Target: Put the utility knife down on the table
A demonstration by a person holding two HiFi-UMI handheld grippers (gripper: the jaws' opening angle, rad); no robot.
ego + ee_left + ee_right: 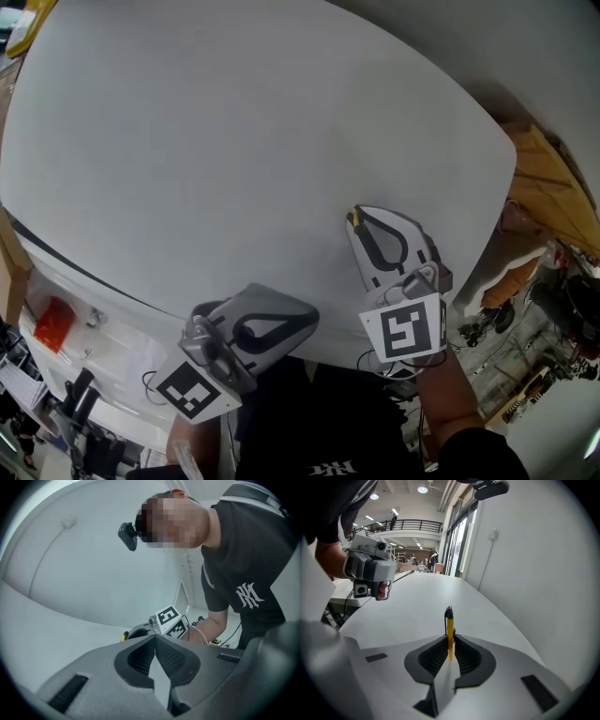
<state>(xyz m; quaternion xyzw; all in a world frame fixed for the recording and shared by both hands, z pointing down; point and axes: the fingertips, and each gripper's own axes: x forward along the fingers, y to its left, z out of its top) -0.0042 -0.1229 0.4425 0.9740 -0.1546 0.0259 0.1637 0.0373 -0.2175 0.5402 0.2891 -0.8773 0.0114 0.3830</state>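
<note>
1. head view: the right gripper is over the tabletop, close to its near edge and towards the right edge. only a small yellow end of the utility knife shows past the jaw tips. the left gripper sits at the near edge, just beside the right one, its front pointing away from the knife.
2. left gripper view: jaws closed against each other with nothing between them. the right gripper shows beyond, low over the tabletop, with the knife's yellow end at its front.
3. right gripper view: jaws clamped on the utility knife. its long axis runs straight out along the jaws, dark tip leading towards the far edge. the blade plane stands on edge between the pads. whether the knife touches the tabletop cannot be told.
4. judgement: the knife is in the right gripper alone. the set-down turns on bringing that long axis down flat to the tabletop directly beneath before the jaws part. released on edge, it may tip over.
</note>
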